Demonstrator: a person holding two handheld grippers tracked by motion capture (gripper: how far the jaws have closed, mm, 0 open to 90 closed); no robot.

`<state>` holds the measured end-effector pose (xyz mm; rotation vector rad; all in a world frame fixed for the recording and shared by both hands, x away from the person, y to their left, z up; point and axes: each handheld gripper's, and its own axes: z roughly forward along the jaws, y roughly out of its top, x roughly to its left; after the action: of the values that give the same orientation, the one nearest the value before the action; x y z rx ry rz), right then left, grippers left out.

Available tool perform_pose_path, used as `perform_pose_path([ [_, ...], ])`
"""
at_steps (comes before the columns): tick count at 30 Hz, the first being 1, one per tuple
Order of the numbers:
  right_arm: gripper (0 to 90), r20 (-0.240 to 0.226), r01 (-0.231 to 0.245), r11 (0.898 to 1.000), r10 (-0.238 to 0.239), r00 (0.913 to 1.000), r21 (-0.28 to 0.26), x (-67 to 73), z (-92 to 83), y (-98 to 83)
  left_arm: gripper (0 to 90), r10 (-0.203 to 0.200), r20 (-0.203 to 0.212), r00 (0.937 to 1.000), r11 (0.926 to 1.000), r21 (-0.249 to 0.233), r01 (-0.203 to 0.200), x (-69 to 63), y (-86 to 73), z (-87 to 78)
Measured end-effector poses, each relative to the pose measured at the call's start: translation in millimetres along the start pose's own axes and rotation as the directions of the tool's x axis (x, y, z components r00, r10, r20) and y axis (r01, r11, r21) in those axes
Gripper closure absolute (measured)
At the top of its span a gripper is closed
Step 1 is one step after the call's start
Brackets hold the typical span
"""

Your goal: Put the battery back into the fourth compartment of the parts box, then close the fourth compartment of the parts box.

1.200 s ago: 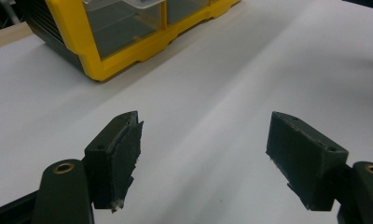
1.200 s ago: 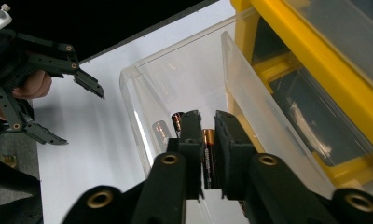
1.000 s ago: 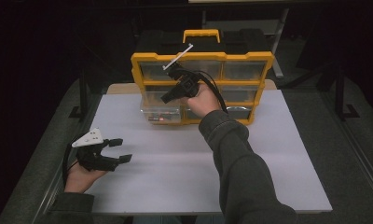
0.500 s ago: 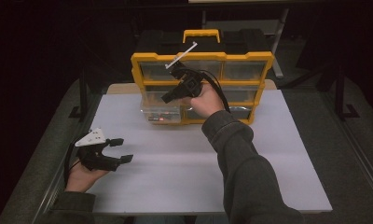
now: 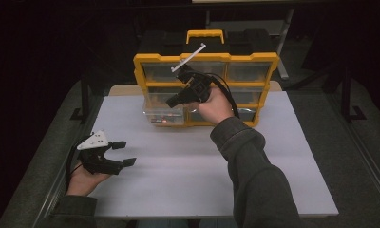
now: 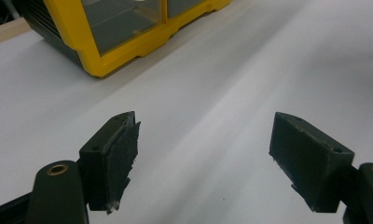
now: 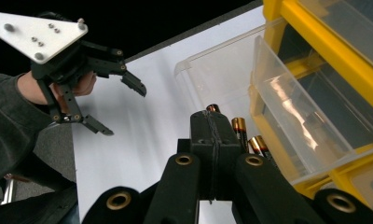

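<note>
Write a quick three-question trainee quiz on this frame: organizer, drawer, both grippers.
1. True or false: the right gripper has its jaws shut with nothing visible between them.
2. What lies in the pulled-out clear drawer of the yellow organizer?
A. screws
B. batteries
C. nothing
3. Fill in: the left gripper is held over the white table top with its jaws ____.

Key
1. True: in the right gripper view the two pads meet flat.
2. B: batteries with copper-coloured ends show just past the jaw tips.
3. Open: the left gripper view shows a wide gap with bare table between the pads.
</note>
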<state>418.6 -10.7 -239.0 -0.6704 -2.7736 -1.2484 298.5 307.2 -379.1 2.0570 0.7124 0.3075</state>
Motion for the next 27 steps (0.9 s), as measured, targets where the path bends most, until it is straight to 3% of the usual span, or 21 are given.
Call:
perform_pose_path([
  [12, 88.7, -0.023, 0.019, 1.0, -0.019, 0.9996, 0.013, 12.3, 5.4, -15.4, 23.3, 0.01, -0.002, 0.9999, 0.9999, -0.002, -0.01, -0.9, 0.5, -0.4],
  [27, 88.8, -0.043, 0.031, 0.999, -0.029, 0.9987, 0.033, 14.7, 15.6, -32.4, 23.3, 0.025, 0.008, 0.9996, 0.9996, 0.014, -0.025, -3.7, 3.2, 4.7],
])
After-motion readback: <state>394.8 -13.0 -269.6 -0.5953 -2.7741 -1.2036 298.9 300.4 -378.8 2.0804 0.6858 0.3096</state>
